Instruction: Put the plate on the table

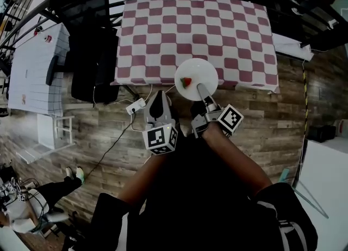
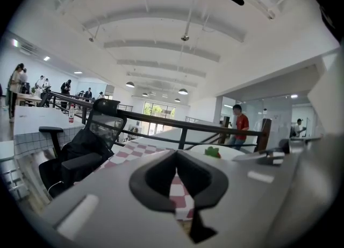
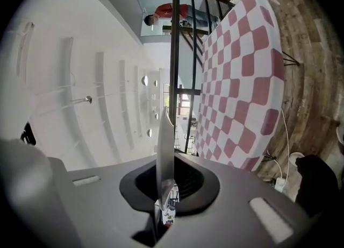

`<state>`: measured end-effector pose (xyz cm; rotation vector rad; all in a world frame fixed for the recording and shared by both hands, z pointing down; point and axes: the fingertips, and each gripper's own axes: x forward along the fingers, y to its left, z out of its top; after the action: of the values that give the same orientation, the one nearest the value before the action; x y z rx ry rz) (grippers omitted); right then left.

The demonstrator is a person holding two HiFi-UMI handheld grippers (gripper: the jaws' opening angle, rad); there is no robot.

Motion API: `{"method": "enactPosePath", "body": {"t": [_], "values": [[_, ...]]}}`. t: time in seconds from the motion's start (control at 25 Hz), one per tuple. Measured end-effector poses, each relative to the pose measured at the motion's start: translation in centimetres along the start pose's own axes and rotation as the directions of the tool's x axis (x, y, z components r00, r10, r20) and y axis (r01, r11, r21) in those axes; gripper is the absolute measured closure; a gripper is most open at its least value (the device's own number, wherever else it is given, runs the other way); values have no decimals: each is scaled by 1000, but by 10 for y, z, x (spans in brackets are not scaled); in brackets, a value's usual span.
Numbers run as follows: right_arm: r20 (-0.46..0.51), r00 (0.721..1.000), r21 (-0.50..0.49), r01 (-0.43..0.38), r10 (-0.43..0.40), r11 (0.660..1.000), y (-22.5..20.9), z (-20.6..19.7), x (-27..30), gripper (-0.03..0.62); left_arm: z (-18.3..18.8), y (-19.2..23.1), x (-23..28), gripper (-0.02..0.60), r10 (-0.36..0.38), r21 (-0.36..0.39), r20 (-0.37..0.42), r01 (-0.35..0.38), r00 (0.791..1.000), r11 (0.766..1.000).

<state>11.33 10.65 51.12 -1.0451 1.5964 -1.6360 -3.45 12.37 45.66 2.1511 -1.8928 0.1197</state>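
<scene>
By one table [image 1: 163, 26], one plate [image 1: 203, 70] in right tool [image 1: 200, 88], one strawberry [image 1: 186, 81]

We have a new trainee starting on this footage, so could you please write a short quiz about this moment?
1. True or false: the left gripper grips the plate.
2. What lies on the plate? A) a spoon B) a small red and green piece of food C) nothing
3. Fill in: the right gripper is shut on the plate's near ____.
Key: 1 false; 2 B; 3 rim.
</scene>
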Motion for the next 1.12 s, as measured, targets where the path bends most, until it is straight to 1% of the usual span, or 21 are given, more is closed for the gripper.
{"method": "enactPosePath", "body": {"t": [0.2,0.44,0.56,0.64,0.72,0.84,0.96,1.12], "values": [[-5,1000,-32,6,-6,999,6,2,43,586,11,30,31,572,10,-22,-3,-10,1000,1000],[-36,999,-65,-15,12,998,23,-13,103,586,30,72,76,572,-10,-50,11,10,1000,999],[-8,1000,-35,-9,9,999,26,-13,131,586,35,90,102,572,-35,-51,-3,35,999,998],[17,1000,-23,-14,14,1000,31,-8,153,586,46,103,119,572,-50,-47,1,50,999,998],[36,999,-30,-26,27,999,39,-3,176,586,57,116,136,572,-66,-42,8,66,998,997],[49,998,-49,-30,33,998,45,-7,205,586,69,134,155,572,-92,-33,8,92,996,995],[68,997,-49,-24,27,999,45,-13,224,586,75,147,170,572,-122,-29,4,122,992,992],[124,992,-21,-31,33,999,42,-10,241,585,75,158,191,572,-167,-16,-1,167,986,986]]}}
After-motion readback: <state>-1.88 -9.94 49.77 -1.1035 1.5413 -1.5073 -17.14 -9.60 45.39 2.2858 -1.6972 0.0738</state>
